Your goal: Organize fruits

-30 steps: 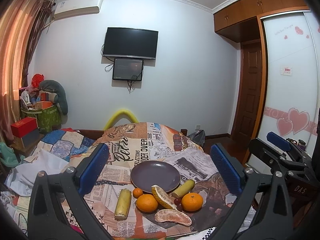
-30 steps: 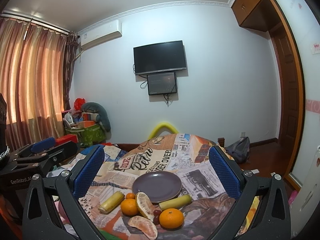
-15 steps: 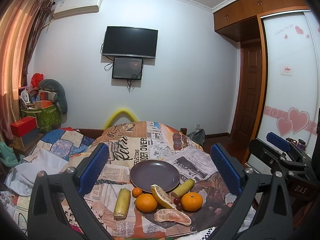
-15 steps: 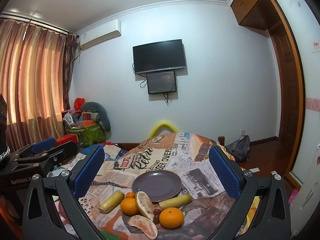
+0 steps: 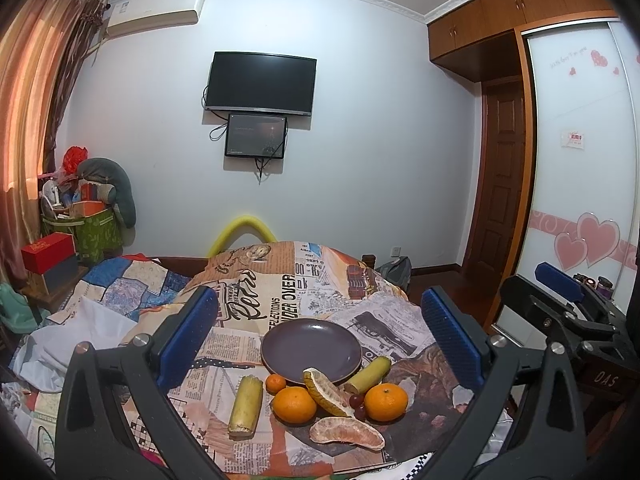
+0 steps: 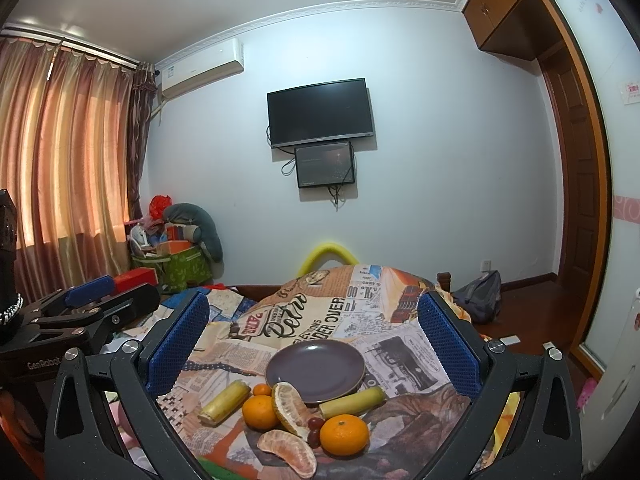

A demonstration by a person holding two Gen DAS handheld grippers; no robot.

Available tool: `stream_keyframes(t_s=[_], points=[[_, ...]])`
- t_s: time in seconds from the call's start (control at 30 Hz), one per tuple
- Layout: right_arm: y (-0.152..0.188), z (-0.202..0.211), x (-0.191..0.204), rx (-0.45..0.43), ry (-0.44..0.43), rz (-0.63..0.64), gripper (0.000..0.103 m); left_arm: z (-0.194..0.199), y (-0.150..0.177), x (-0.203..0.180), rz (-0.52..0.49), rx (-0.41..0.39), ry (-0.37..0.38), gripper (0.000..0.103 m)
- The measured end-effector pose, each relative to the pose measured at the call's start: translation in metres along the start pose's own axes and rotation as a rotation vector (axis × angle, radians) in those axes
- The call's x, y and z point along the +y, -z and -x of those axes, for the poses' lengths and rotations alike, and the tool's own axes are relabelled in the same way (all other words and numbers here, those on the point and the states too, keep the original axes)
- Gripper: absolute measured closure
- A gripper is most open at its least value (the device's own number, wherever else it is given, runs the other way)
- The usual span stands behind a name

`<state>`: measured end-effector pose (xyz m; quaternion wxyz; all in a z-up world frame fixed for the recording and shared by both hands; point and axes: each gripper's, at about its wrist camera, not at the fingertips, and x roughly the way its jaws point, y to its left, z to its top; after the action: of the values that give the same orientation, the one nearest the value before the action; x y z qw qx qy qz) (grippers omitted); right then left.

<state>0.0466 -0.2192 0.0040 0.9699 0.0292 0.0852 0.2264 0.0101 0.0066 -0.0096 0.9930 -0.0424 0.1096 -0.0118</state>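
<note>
A dark purple plate [image 5: 312, 350] [image 6: 316, 370] sits bare on the newspaper-print cloth. In front of it lie two oranges [image 5: 295, 404] [image 5: 386, 401], a small mandarin [image 5: 275, 383], two pomelo segments [image 5: 326, 392] [image 5: 346, 434], red grapes [image 5: 357, 405] and two yellow-green sugarcane pieces [image 5: 246, 406] [image 5: 369, 374]. My left gripper [image 5: 320, 340] is open and empty, held above and before the fruit. My right gripper [image 6: 314, 344] is open and empty, likewise hovering; it also shows at the right edge of the left wrist view [image 5: 560, 312].
The table is covered by a newspaper-print cloth [image 5: 260, 296]. A patchwork-covered surface with white sheets [image 5: 80, 320] lies to the left. A green bin of clutter [image 5: 92, 228] and a red box [image 5: 48, 248] stand by the curtain. A yellow arc [image 5: 242, 228] stands behind the table.
</note>
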Motion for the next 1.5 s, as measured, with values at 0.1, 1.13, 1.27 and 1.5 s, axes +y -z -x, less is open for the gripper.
stream_keyframes(t_s=[0.1, 1.13, 1.27, 1.5], points=[[0.0, 0.0, 0.0, 0.002, -0.001, 0.002, 0.0, -0.001, 0.0, 0.0, -0.001, 0.001, 0.0, 0.0], [0.041, -0.057, -0.025, 0.249, 0.075, 0.003, 0.006, -0.085, 0.042, 0.054, 0.023, 0.256, -0.049, 0.026], [0.054, -0.075, -0.033, 0.337, 0.052, -0.026, 0.016, -0.107, 0.054, 0.071, 0.004, 0.323, -0.068, 0.026], [0.08, -0.102, -0.048, 0.473, 0.043, -0.071, 0.016, -0.145, 0.081, 0.089, -0.024, 0.439, -0.075, 0.026]])
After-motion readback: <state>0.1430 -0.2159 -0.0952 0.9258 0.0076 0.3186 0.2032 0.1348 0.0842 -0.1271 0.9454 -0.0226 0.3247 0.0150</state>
